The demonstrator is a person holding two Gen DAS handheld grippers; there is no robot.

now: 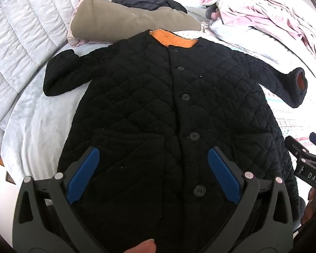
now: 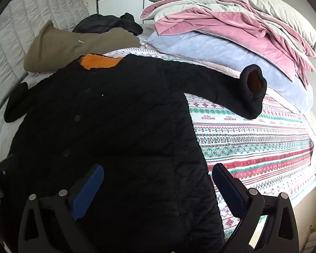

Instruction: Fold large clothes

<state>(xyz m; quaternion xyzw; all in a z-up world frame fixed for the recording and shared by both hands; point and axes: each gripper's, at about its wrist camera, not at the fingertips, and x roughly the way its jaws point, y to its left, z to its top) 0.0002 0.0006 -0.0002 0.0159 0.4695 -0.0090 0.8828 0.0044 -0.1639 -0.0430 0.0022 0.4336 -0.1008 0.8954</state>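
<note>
A black quilted coat with orange lining and buttons down the front lies flat on the bed, both sleeves spread out. My left gripper hovers open over the coat's lower hem, nothing between its blue pads. In the right wrist view the same coat fills the left half, its right sleeve cuff resting against the bedding pile. My right gripper stands open above the coat's lower right edge, holding nothing. The right gripper also shows at the right edge of the left wrist view.
A patterned bedsheet lies bare to the right of the coat. Folded pink and blue blankets are stacked at the back right. An olive garment and a dark garment lie behind the collar. A quilted headboard stands left.
</note>
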